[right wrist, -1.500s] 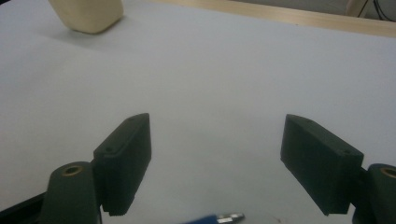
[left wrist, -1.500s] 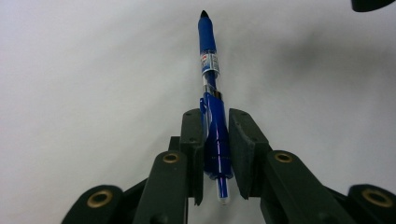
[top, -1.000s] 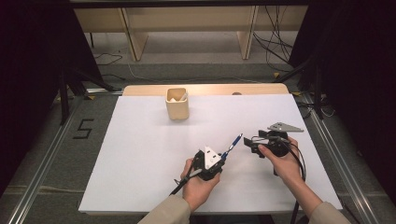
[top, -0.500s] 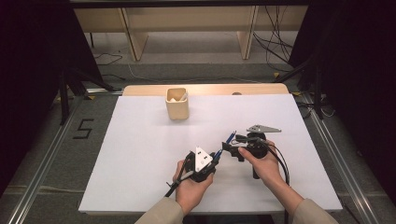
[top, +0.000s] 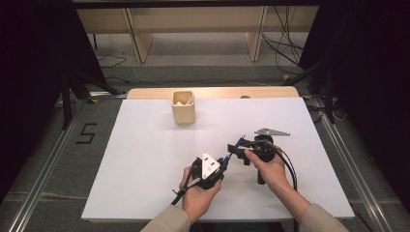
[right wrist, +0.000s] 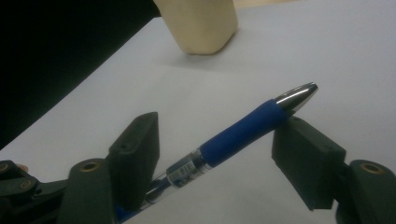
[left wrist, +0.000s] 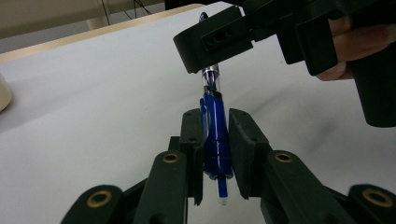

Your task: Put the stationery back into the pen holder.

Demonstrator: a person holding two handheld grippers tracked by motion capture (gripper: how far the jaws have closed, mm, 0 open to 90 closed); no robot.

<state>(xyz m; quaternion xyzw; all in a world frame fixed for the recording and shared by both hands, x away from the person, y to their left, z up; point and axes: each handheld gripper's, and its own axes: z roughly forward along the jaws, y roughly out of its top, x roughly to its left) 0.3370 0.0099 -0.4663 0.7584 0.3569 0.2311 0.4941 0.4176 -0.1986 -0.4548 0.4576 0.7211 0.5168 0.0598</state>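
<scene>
**Blue pen clamped in my left tongs, right tongs closing around its tip end**

Nearest me, at about six o'clock on the table, my left gripper (top: pixel 223 163) has its matte black jaws pinched tight on the blue pen (left wrist: pixel 215 135). They grip the glossy blue clip end of the barrel, and the clear plastic stub pokes out below the pads. From there the pen slants up and away toward one o'clock.

Just beyond, my right gripper (top: pixel 237 146) comes in from three o'clock. Its blocky black jaws have just been closing with the pen between them. In the right gripper view they still stand wide: the rubbery blue grip sleeve crosses the gap. One pad sits just beside the polished metal cone of the tip, and I cannot tell if it touches. The other pad is beside the clear section of the barrel. Nothing is pressed yet.

My hands work over a smooth white sheet (top: pixel 145 159) covering the table. Farther off at eleven o'clock stands a pale wooden cup (top: pixel 183 107), square with rounded corners, well apart from the pen. Beyond the sheet a strip of light wood tabletop (top: pixel 212 92) shows. Past that lie grey floor with loose cables (top: pixel 285 53), wooden table legs (top: pixel 142 43) and dark curtains at either side.
</scene>
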